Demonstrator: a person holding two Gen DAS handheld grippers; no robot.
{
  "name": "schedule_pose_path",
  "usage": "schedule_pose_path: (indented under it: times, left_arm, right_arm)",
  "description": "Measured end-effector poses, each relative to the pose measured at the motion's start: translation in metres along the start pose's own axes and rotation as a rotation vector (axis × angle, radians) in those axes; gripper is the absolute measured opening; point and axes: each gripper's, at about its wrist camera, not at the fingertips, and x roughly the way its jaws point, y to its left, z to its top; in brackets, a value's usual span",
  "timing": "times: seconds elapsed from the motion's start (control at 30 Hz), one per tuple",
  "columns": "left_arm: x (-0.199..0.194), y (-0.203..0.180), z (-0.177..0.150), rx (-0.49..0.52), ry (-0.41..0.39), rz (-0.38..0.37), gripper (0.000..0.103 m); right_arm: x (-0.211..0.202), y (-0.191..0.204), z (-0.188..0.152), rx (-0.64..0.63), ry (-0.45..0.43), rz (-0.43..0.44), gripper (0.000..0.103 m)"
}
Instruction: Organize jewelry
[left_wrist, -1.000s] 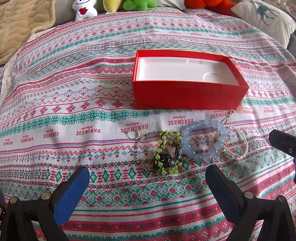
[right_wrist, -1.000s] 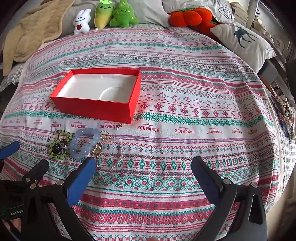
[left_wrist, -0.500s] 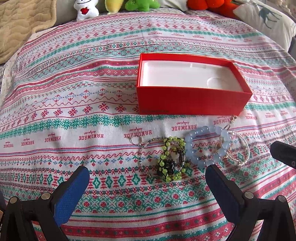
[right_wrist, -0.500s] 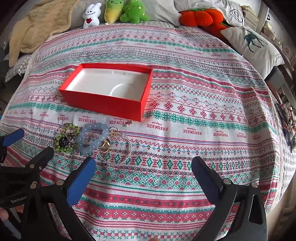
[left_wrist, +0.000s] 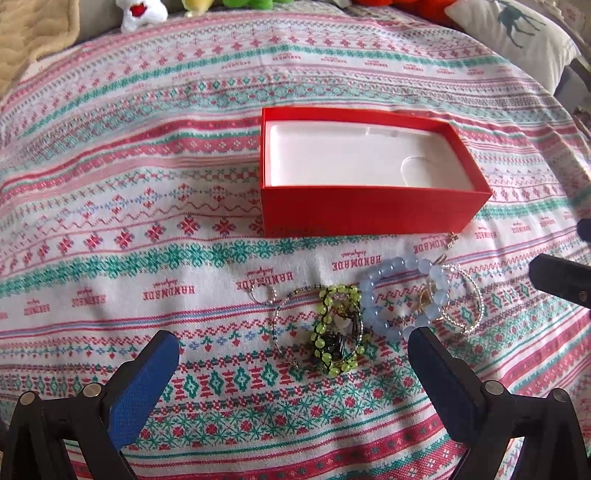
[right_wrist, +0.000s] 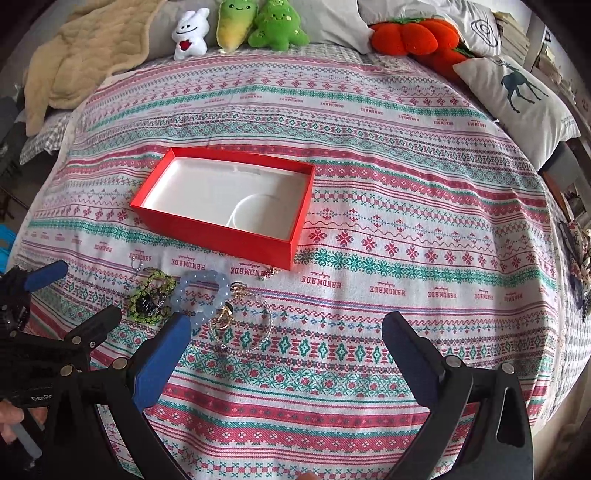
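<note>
Both our left gripper (left_wrist: 293, 363) and right gripper (right_wrist: 286, 345) hover, jaws spread wide and empty, above tangled bracelets (left_wrist: 373, 314) on the bed, just before the empty red box (left_wrist: 373, 210). We judge them light, limp, snag-prone; pinch one bead strand.

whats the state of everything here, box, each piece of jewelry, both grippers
red box: open, no lid on it, nothing on its white liner
blue bead bracelet: on the cloth in front of the box
green bead bracelet: on the cloth, overlapping a thin wire bangle
silver chain bracelet: on the cloth, tangled with gold rings
left gripper: open, holding nothing
right gripper: open, holding nothing
</note>
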Motion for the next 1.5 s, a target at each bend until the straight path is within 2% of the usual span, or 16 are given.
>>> schedule_pose_path:
  times: [0.1,0.2,0.33,0.4,0.43,0.5,0.63,0.7,0.77,0.93,1.07,1.2,1.37,1.47,1.5]
  left_arm:
    - [0.008,0.013,0.000,-0.058,0.035,-0.080,0.088]
    - [0.014,0.022,0.001,-0.127,0.068,-0.135,0.084]
    - [0.018,0.021,0.003,-0.154,0.076,-0.188,0.078]
    - [0.021,0.018,0.006,-0.150,0.081,-0.197,0.069]
    - [0.024,0.017,0.007,-0.148,0.085,-0.191,0.064]
    - [0.030,0.018,0.010,-0.154,0.095,-0.164,0.048]
    - [0.044,0.022,0.014,-0.185,0.114,-0.127,0.040]
    - [0.051,0.022,0.016,-0.188,0.122,-0.105,0.030]
    - [0.058,0.022,0.019,-0.188,0.135,-0.094,0.028]
    - [0.073,0.012,0.024,-0.155,0.160,-0.048,0.017]
    - [0.080,0.007,0.027,-0.122,0.157,-0.003,0.004]
    - [0.083,-0.005,0.030,-0.096,0.147,0.021,0.000]
    - [0.085,-0.010,0.030,-0.092,0.142,0.010,0.000]
    - [0.083,-0.006,0.030,-0.103,0.137,0.001,0.000]
    - [0.081,-0.005,0.030,-0.107,0.132,-0.003,0.000]
  right_arm:
    - [0.019,-0.007,-0.003,0.060,0.031,0.039,0.103]
    - [0.034,-0.009,-0.001,0.089,0.103,0.116,0.090]
    - [0.037,-0.012,0.003,0.114,0.093,0.154,0.088]
    - [0.038,-0.013,0.005,0.126,0.095,0.174,0.086]
    - [0.038,-0.013,0.005,0.130,0.098,0.184,0.085]
    - [0.038,-0.016,0.007,0.144,0.110,0.207,0.082]
    - [0.045,-0.021,0.009,0.166,0.129,0.232,0.072]
    - [0.049,-0.022,0.010,0.171,0.136,0.233,0.066]
    - [0.054,-0.021,0.012,0.173,0.147,0.237,0.059]
    - [0.060,-0.010,0.016,0.149,0.159,0.258,0.047]
    - [0.064,0.003,0.018,0.123,0.167,0.278,0.039]
    - [0.070,0.016,0.019,0.103,0.182,0.286,0.033]
    - [0.083,0.028,0.023,0.096,0.202,0.271,0.029]
    - [0.091,0.031,0.024,0.089,0.214,0.253,0.021]
    - [0.093,0.032,0.024,0.091,0.214,0.252,0.016]
